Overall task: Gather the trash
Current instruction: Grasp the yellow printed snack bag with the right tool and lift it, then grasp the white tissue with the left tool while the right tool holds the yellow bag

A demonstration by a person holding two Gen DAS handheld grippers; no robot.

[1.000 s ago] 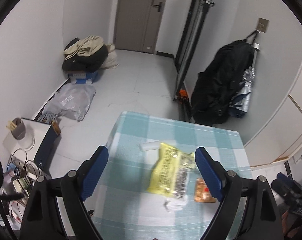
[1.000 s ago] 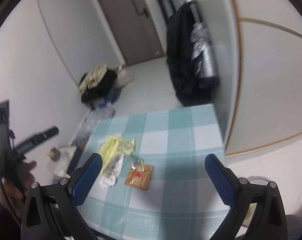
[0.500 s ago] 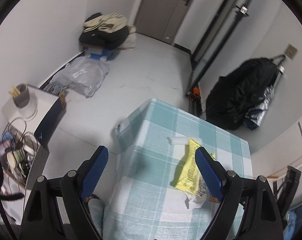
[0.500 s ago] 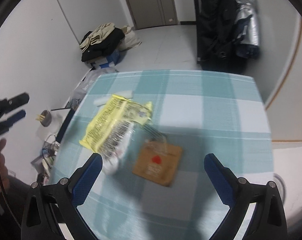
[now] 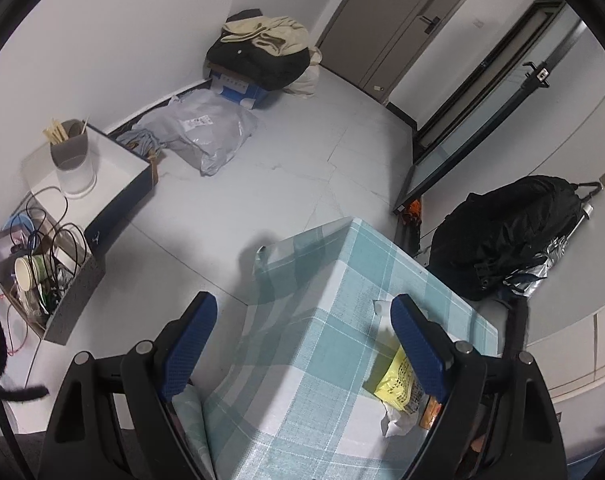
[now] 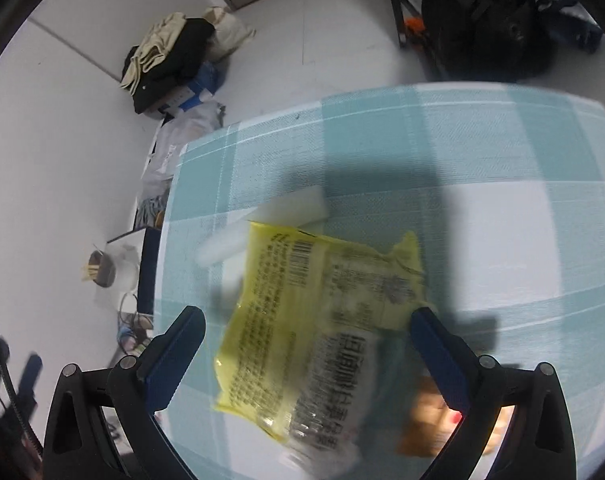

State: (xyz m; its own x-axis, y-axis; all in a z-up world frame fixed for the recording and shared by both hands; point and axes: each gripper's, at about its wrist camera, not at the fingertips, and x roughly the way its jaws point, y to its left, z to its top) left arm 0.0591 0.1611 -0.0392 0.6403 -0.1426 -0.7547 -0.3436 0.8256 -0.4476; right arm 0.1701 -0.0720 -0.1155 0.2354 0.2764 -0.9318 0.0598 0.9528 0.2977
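Observation:
A yellow snack wrapper lies on the teal checked tablecloth, with a white foam piece at its far edge and a brown packet to its right. My right gripper is open and hovers close over the wrapper, its fingers on either side of it. My left gripper is open and empty above the table's left corner. In the left wrist view the yellow wrapper, a crumpled white scrap and the brown packet's edge lie partly behind the right finger.
On the floor to the left stand an open box with a cup of sticks, a box of cables, a grey plastic bag and a pile of clothes. A black bag hangs behind the table.
My right gripper has dropped down close over the yellow wrapper. My left gripper has swung left, off toward the table's corner and the floor.

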